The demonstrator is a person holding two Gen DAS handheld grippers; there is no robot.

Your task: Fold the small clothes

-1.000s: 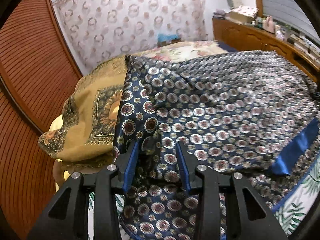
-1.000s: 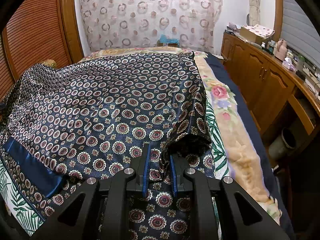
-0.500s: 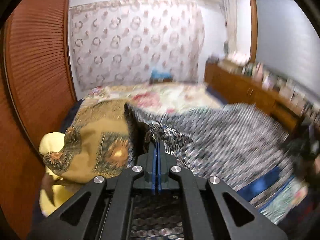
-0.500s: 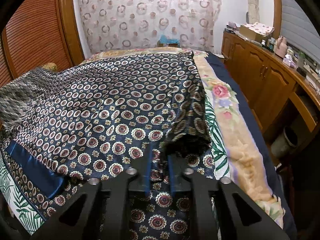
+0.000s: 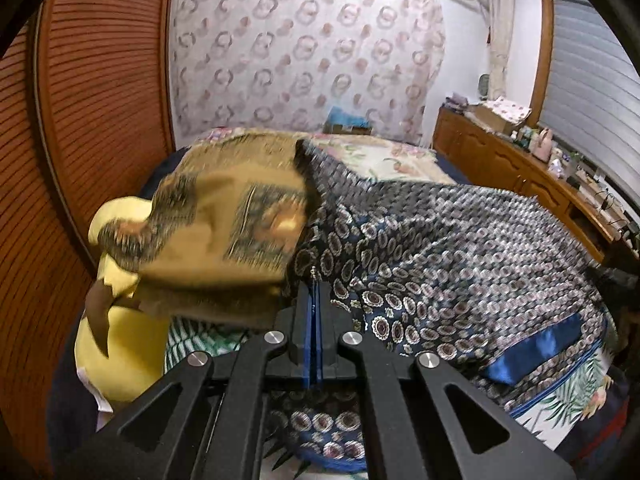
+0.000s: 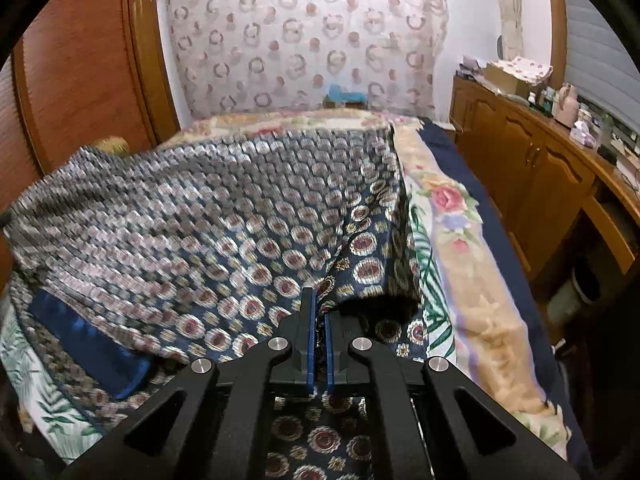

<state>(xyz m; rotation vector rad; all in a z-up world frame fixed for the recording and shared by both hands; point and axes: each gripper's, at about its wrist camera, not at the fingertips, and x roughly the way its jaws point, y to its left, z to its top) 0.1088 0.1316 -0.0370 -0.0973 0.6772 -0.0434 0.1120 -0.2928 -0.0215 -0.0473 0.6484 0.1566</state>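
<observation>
A navy garment with round medallion print [image 5: 440,248] [image 6: 208,240] lies spread over the bed, a plain blue band [image 5: 536,352] [image 6: 88,336] along its near part. My left gripper [image 5: 314,286] is shut on the garment's left edge, which rises in a peak to the fingertips. My right gripper [image 6: 318,306] is shut on the right edge, where the cloth folds over into a dark pocket [image 6: 384,304]. The stretch between both grips is lifted off the bed and blurred.
A mustard patterned cloth [image 5: 224,232] and a yellow pillow [image 5: 120,352] lie at the left of the bed. The floral bedspread [image 6: 452,232] shows on the right. A wooden cabinet [image 6: 540,184] with clutter runs along the right wall; wooden slatted doors [image 5: 88,120] stand on the left.
Both grippers closed on the garment's edges. The left one then rose and rolled, pulling its edge up; the cloth between the two grips has lifted and is moving. The right gripper stayed put.
</observation>
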